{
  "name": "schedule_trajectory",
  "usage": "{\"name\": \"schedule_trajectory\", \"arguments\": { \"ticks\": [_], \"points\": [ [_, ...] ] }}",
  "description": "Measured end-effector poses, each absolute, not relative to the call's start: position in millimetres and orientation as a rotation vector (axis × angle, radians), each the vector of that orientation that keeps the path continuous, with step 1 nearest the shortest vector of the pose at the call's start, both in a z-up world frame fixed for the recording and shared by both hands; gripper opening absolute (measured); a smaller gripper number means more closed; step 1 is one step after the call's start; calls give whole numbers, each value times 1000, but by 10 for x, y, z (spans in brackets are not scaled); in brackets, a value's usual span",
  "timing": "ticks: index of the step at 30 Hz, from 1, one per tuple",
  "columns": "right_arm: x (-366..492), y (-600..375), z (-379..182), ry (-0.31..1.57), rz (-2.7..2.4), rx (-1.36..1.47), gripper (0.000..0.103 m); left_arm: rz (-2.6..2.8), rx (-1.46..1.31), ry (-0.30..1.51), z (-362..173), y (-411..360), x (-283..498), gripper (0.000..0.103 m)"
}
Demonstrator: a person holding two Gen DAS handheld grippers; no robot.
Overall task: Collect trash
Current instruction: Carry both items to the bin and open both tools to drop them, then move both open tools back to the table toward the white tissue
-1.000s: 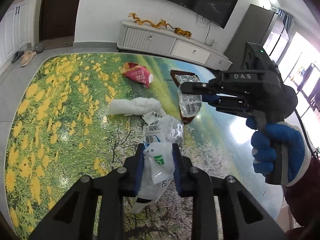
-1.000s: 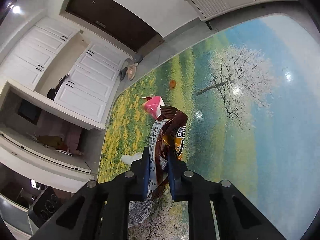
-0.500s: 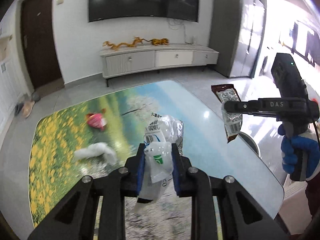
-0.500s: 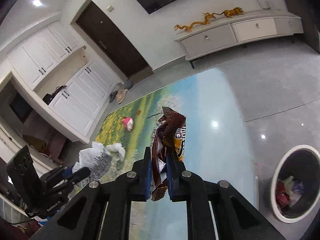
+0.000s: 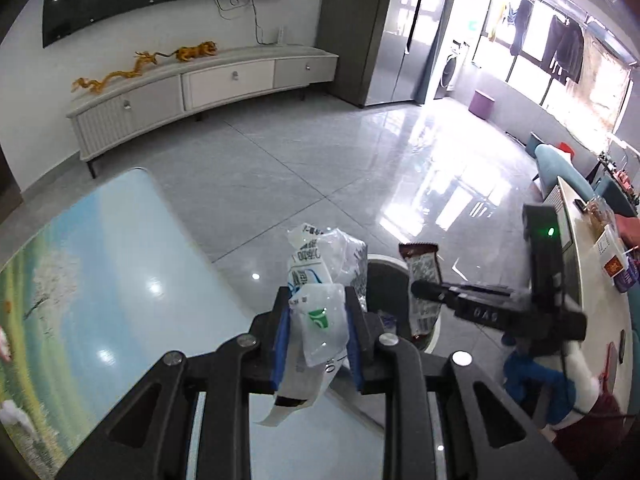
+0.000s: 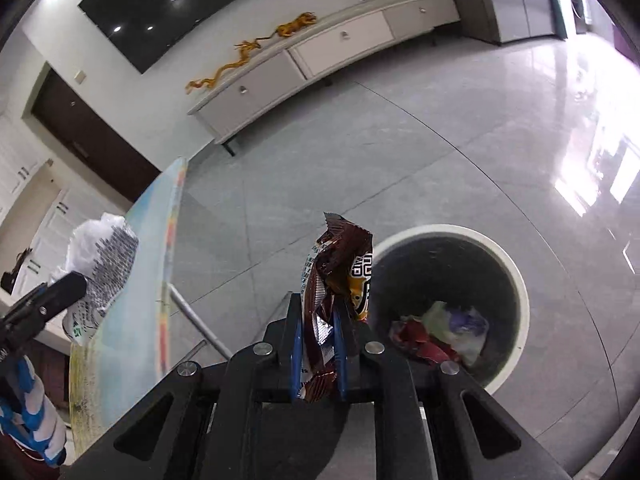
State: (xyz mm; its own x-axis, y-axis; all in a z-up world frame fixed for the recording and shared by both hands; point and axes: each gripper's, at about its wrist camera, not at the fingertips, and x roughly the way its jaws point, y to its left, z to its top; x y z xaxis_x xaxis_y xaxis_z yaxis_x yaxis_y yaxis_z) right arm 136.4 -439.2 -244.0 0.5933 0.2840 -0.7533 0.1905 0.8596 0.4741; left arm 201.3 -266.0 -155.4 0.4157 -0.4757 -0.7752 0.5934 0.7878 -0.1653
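My left gripper (image 5: 318, 312) holds a crumpled clear plastic wrapper (image 5: 320, 276) with white and green print between its blue pads, over the table's end; its jaws are opening slightly. In the right wrist view my right gripper (image 6: 318, 332) grips a brown snack wrapper (image 6: 340, 264), jaws also opening a little, just left of a white-rimmed trash bin (image 6: 516, 276) on the floor with several wrappers inside. The left wrist view shows the right gripper (image 5: 424, 292) and brown wrapper (image 5: 422, 268) above the bin's rim (image 5: 386, 261). The left gripper (image 6: 68, 286) shows at far left.
The glossy landscape-print table (image 5: 100, 260) ends just left of the bin; its metal leg (image 6: 196, 320) slants beneath. A white tissue (image 5: 16, 420) lies on the table's far left. A blue-gloved hand (image 5: 536, 380) holds the right gripper. A white TV cabinet (image 5: 200, 84) lines the wall.
Both grippers have swung off the middle of the table toward its end, each still carrying its wrapper. The bin has come into view beneath the right gripper.
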Motion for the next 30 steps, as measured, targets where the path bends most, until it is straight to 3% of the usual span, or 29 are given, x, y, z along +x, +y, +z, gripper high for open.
{"name": "schedule_trajectory", "arguments": {
  "ticks": [3,5,6,8,10,17,26,30],
  "points": [
    [1407,-4618,-2726,982,-1,584,17,-711,122,967,-1746,-3089,2196,27],
    [1431,-4741,-2916,1006,-41,600,23,-736,109,999,-1887,-3324,2270,32],
    [1443,-4817,-2992,1016,-62,603,28,-748,98,1019,-1959,-3422,2309,38],
    [1453,-4914,-3100,1028,-99,605,53,-755,88,1041,-2061,-3565,2346,48],
    [1430,-4985,-3156,1030,-117,603,55,-762,94,1042,-2114,-3646,2342,56],
    [1347,-4947,-2984,1011,-127,563,55,-731,142,981,-1961,-3447,2251,56],
    [1256,-4244,-2204,899,11,379,56,-474,210,794,-1493,-2479,1934,57],
    [1209,-3882,-1907,859,81,311,60,-361,206,750,-1354,-1937,1822,67]
  ]
}}
